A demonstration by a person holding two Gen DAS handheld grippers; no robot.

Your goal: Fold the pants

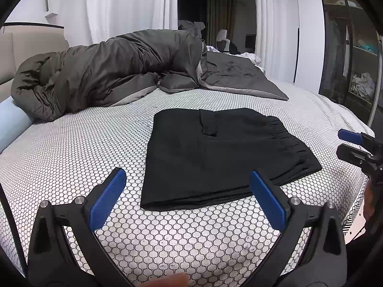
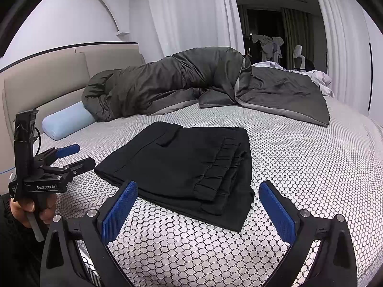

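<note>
Both grippers hang spread and empty: left gripper [image 1: 188,199], right gripper [image 2: 197,205]. At frame centre, black pants [image 1: 222,153] lie on the bed [image 1: 71,148] as a compact stacked rectangle, so folding looks essentially finished. Only the right wrist view shows the layered waistband and the hand [image 2: 26,209] holding the left tool.
</note>
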